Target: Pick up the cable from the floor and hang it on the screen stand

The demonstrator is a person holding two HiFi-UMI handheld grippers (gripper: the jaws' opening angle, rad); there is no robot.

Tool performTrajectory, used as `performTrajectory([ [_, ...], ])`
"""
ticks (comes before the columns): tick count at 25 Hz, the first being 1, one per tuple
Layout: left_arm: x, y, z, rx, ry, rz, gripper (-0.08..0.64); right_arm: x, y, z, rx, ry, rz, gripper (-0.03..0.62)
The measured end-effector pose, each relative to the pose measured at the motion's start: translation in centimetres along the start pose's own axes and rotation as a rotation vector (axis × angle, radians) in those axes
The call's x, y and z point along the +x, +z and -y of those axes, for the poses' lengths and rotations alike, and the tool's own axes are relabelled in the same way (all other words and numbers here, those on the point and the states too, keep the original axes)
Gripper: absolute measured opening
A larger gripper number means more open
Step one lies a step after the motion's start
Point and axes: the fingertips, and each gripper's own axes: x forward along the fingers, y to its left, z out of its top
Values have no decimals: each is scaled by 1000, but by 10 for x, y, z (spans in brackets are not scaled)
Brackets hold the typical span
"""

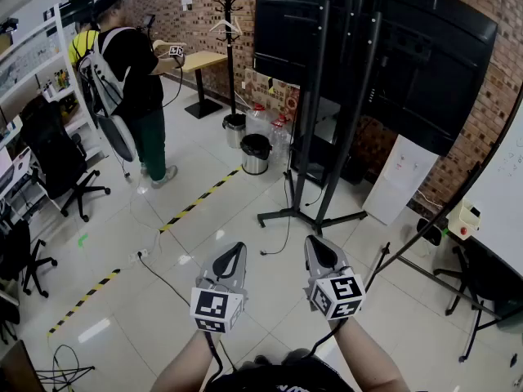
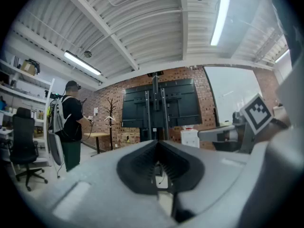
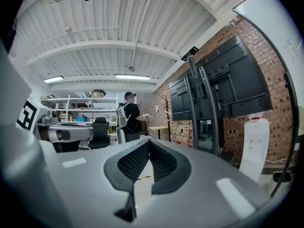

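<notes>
My left gripper (image 1: 231,258) and right gripper (image 1: 322,253) both have their jaws together on nothing and point level above the floor (image 1: 245,194). The black cable (image 1: 283,237) lies ahead between them. It runs away from me to the foot of the screen stand (image 1: 320,212), a little nearer my right, I judge, on glossy tiles.

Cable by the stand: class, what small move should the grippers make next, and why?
Probably lower the right gripper forward towards the cable, opening its jaws on the way. It and the left gripper are both shut, empty and held level, well short of the cable, which lies loose on the floor beside the stand base.
</notes>
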Motion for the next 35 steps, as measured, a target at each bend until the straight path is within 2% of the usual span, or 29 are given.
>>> performTrajectory([
  [5,2,-9,-31,-8,33,-10,0,12,-1,4,12,-25,3,6],
  [10,13,-6,-42,-19,36,-8,0,33,-2,16,-21,-29,10,6],
  [13,29,-8,-51,-16,55,-10,0,52,-6,33,-4,-28,16,6],
  [19,84,-6,-73,-20,94,-16,0,107,-4,74,44,-5,35,6],
  [29,212,28,-101,13,142,8,0,201,41,142,-5,84,79,6],
  [35,241,18,-107,15,161,-21,0,239,44,153,7,159,107,6],
])
